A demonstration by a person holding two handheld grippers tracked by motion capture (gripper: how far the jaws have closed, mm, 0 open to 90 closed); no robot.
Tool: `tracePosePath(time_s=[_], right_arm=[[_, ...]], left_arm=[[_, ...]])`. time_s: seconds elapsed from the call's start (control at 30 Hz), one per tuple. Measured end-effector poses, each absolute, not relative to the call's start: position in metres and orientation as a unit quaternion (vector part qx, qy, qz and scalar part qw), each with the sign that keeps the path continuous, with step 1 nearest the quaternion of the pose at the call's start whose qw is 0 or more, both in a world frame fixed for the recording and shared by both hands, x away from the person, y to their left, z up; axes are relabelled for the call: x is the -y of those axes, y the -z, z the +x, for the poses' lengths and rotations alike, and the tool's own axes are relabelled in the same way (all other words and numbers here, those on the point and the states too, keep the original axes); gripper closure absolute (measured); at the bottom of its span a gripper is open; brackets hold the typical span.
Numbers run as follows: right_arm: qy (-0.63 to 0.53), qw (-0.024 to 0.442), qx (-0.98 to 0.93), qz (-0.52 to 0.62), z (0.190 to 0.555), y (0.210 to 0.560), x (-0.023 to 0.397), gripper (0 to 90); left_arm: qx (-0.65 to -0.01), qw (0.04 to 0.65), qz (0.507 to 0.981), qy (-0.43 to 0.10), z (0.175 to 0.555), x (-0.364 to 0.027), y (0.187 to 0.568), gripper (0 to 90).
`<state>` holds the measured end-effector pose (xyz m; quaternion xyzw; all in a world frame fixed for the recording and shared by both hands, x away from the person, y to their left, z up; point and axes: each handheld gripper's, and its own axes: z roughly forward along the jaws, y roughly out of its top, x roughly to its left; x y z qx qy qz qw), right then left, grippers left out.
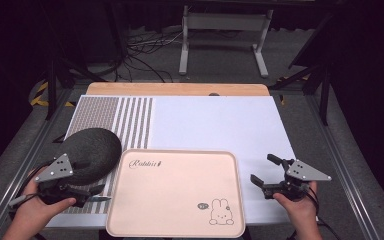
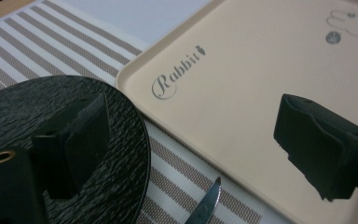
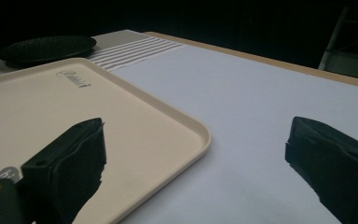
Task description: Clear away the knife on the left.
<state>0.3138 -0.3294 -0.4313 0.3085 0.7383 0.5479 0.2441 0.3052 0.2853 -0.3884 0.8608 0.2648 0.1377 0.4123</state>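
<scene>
Left tool (image 2: 191, 140) (agape) above knife (image 2: 207, 203)

High view: overhead from the person's side, facing forward-down.
Left gripper view: close, looking down on plate (image 2: 60, 154) edge.
Right gripper view: low, facing across.
Shared: tray (image 1: 176, 192).

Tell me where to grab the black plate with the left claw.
Take the black plate at its near rim, coming in low from the person's side with the left claw, open there. It lies flat on the striped mat, so probably only the thin edge offers a pinch.
</scene>
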Motion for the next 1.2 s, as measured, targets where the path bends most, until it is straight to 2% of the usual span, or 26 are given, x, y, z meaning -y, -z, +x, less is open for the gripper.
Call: tracePosePath(time_s=[0.5, 1.03, 1.13, 1.2], right_arm=[[-0.546, 0.237, -0.745, 0.303, 0.315, 0.434, 0.328, 6.7], [-0.544, 0.234, -0.749, 0.297, 0.315, 0.435, 0.327, 6.4], [-0.544, 0.233, -0.75, 0.296, 0.315, 0.435, 0.327, 6.4], [-0.542, 0.232, -0.751, 0.297, 0.316, 0.436, 0.327, 6.3]], left_arm=[[-0.232, 0.297, 0.919, -0.114, 0.31, -0.295, 0.381, 16.3], [-0.199, 0.206, 0.953, -0.099, 0.311, -0.306, 0.382, 17.1], [-0.189, 0.204, 0.956, -0.094, 0.312, -0.308, 0.383, 22.5], [-0.186, 0.193, 0.96, -0.086, 0.312, -0.309, 0.385, 22.8]])
